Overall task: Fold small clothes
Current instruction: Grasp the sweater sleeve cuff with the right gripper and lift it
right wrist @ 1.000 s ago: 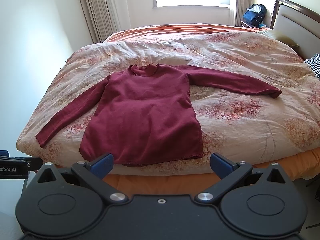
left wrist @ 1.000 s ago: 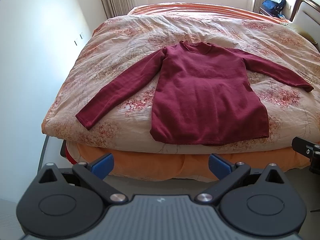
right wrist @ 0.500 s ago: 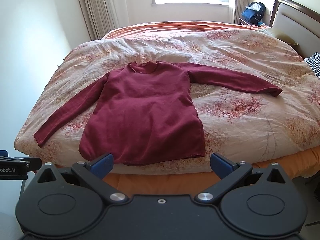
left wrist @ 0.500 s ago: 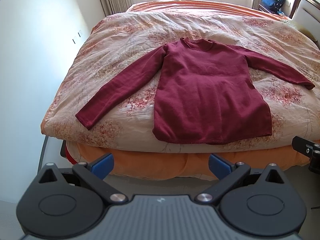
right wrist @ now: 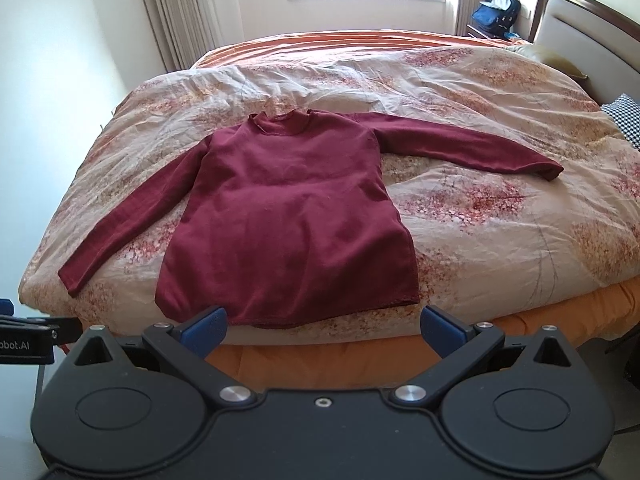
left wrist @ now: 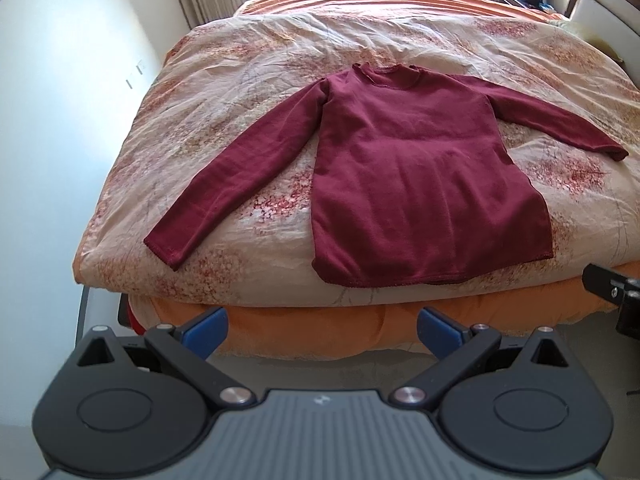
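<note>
A dark red long-sleeved top (left wrist: 416, 184) (right wrist: 288, 220) lies flat on the bed, collar away from me, hem near the bed's front edge, both sleeves spread out to the sides. My left gripper (left wrist: 322, 326) is open, low in front of the bed's edge, short of the hem, with nothing between its blue-tipped fingers. My right gripper (right wrist: 323, 324) is open too, just below the hem, holding nothing. The right gripper's body shows at the right edge of the left wrist view (left wrist: 616, 292).
The bed carries a beige floral duvet (left wrist: 256, 92) (right wrist: 500, 216) over an orange sheet (left wrist: 320, 336). A white wall (left wrist: 52, 128) runs close along the bed's left side. A headboard (right wrist: 592, 24), a blue backpack (right wrist: 496, 8) and curtains (right wrist: 180, 12) stand at the back.
Both grippers have moved closer to the bed and slightly higher, so the top looks larger and nearer. The top itself has not moved. Both stay open.
</note>
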